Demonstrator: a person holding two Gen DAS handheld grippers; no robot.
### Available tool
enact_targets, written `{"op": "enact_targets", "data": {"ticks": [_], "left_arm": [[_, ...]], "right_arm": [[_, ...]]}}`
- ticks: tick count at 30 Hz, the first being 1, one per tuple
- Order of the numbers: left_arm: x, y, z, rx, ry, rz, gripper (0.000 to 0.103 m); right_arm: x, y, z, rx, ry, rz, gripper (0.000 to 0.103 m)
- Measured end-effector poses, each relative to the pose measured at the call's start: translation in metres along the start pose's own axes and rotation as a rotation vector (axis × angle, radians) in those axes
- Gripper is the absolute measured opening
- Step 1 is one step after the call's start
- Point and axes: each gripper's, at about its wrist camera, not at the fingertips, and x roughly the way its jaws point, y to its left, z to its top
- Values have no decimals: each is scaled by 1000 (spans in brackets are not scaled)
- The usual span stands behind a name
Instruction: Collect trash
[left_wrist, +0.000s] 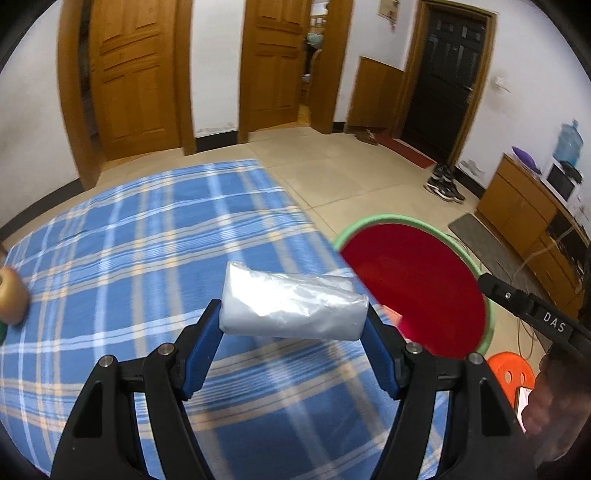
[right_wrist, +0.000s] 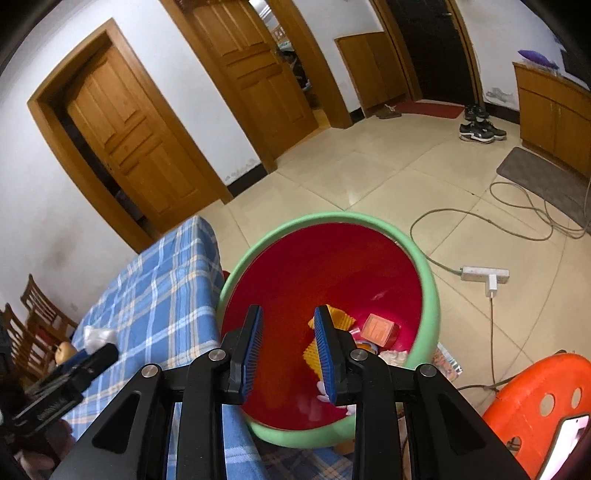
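Observation:
My left gripper (left_wrist: 293, 314) is shut on a white plastic-wrapped packet (left_wrist: 291, 304), held lengthwise between the blue pads above the blue plaid tablecloth (left_wrist: 147, 240). The red bin with a green rim (left_wrist: 413, 284) stands just right of the packet, beside the table. My right gripper (right_wrist: 288, 332) is open and empty, held over the bin's mouth (right_wrist: 325, 266). Inside the bin lie a pink box (right_wrist: 378, 328), yellow wrappers (right_wrist: 341, 319) and other scraps. The right gripper's body (left_wrist: 528, 310) shows at the right of the left wrist view.
A tan apple-like object (left_wrist: 13, 295) sits at the table's left edge. An orange stool (right_wrist: 535, 402) stands right of the bin. A power strip (right_wrist: 484, 275) and cables lie on the tiled floor. Wooden chairs (right_wrist: 33, 328) stand left of the table.

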Motion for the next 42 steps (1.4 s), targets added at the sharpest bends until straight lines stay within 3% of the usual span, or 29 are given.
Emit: {"op": "enact_targets", "data": {"ticks": [11,21,26,42], "left_arm": [[30,-60,3,135,67,-66,72],[48,-96,16,183,73,-74,73],[50,-94,20,152,64,-83,79],[10,-57,8,49,47,-39,79]], "right_arm": [[-36,-15,1,24,-52,-43,39],[-43,-43,-1,116,-63,-63,40],[-42,-50,-2,131,-56,-61,40],[-59,-21,-9,52,-44,-11,48]]}}
